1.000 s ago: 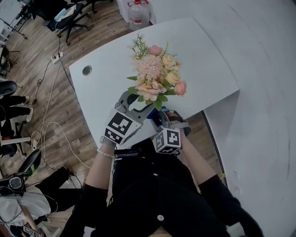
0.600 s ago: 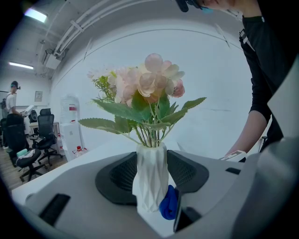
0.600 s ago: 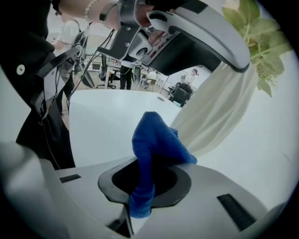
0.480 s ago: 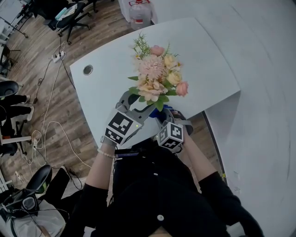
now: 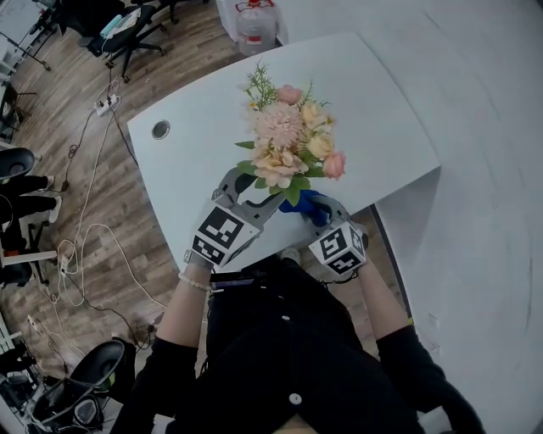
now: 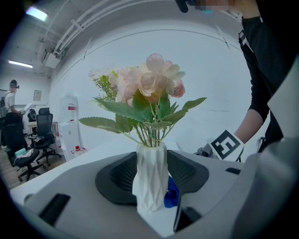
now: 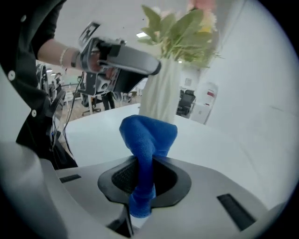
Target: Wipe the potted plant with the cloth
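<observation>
A potted plant of pink and cream flowers [image 5: 288,140] in a white faceted vase [image 6: 150,182] stands near the front edge of the white table [image 5: 204,127]. My left gripper [image 5: 254,197] is shut on the vase, a dark pad on each side of it. In the right gripper view my right gripper [image 7: 145,179] is shut on a blue cloth [image 7: 147,135], which bunches up just in front of the vase [image 7: 161,91]. From the head view the cloth [image 5: 312,207] lies at the right of the plant's base, with my right gripper [image 5: 321,215] behind it.
The table has a cable hole [image 5: 160,129] at its left and a curved white wall [image 5: 484,169] to the right. Cables and a power strip [image 5: 103,105] lie on the wood floor at left, near office chairs [image 5: 127,30]. A water jug [image 5: 254,25] stands beyond the table.
My right gripper has swung to the right and rolled, bringing the blue cloth out from under the flowers to the vase's right side. The left gripper and the plant stayed still.
</observation>
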Motion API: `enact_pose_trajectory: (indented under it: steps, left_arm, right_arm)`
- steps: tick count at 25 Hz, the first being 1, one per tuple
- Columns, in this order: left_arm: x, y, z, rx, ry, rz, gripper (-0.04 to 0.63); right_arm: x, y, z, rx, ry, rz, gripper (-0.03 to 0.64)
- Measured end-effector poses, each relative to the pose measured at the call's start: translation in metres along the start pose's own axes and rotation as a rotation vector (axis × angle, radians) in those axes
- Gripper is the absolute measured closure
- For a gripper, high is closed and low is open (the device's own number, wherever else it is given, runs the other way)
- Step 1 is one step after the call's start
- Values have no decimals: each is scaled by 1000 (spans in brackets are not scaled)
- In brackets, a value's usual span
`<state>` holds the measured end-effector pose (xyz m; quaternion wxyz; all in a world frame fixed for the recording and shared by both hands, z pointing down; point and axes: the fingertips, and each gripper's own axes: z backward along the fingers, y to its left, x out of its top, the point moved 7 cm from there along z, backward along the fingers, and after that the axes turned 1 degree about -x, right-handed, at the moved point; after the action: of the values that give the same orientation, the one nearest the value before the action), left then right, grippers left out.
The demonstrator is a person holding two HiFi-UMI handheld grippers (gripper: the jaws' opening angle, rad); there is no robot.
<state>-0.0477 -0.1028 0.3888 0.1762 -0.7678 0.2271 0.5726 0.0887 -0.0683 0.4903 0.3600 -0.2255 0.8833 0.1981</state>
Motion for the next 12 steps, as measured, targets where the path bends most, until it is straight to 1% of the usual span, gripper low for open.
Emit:
enact_pose_trajectory:
  steps: [4, 12]
  left_arm:
    - [-2, 1, -1, -18, -3, -3, 380]
    - [-1, 4, -1, -72, -8, -28, 380]
  right_arm:
    - [-3, -25, 15, -24, -73, -115, 537]
    - [-3, -77, 36, -90, -170, -244, 537]
